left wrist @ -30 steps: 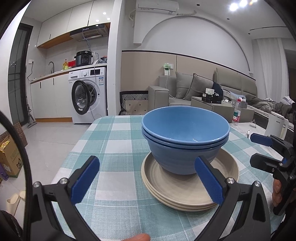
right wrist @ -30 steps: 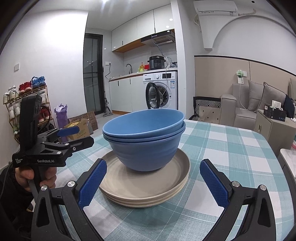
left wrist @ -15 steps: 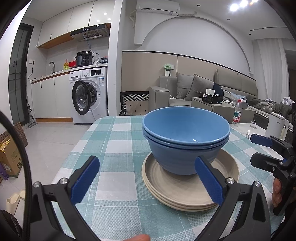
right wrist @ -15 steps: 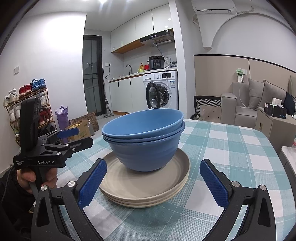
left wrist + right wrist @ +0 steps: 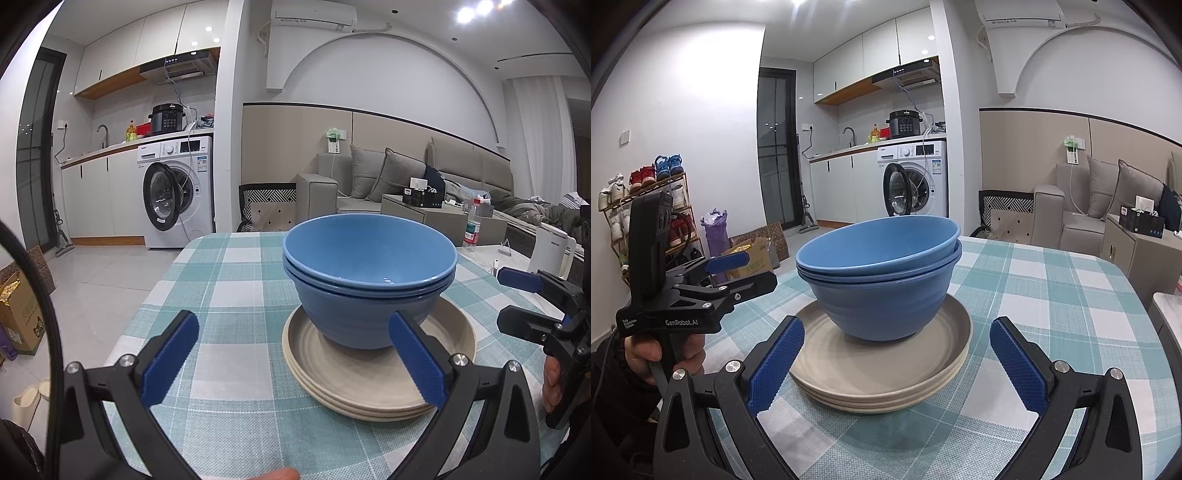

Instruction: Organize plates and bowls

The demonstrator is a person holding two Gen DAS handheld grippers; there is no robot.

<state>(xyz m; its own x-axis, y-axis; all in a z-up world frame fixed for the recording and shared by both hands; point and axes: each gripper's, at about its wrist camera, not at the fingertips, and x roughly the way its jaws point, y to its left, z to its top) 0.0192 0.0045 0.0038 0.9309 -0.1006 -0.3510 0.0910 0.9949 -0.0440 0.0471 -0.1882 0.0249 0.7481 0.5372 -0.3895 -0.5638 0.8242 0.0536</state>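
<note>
A: Is the left claw (image 5: 295, 362) holding anything?
B: No. It and the right claw (image 5: 897, 365) are wide open, empty.
A: And the blue bowls (image 5: 369, 280)?
B: Stacked on the beige plates (image 5: 369, 380), just ahead, on the tabletop (image 5: 229, 280).

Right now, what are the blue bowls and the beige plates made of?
Blue bowls: probably plastic or melamine, though glazed ceramic is possible; smooth, with a soft sheen and thin rims. Beige plates: likely matte plastic or wheat-straw composite, dull with faint moulded rings.
</note>
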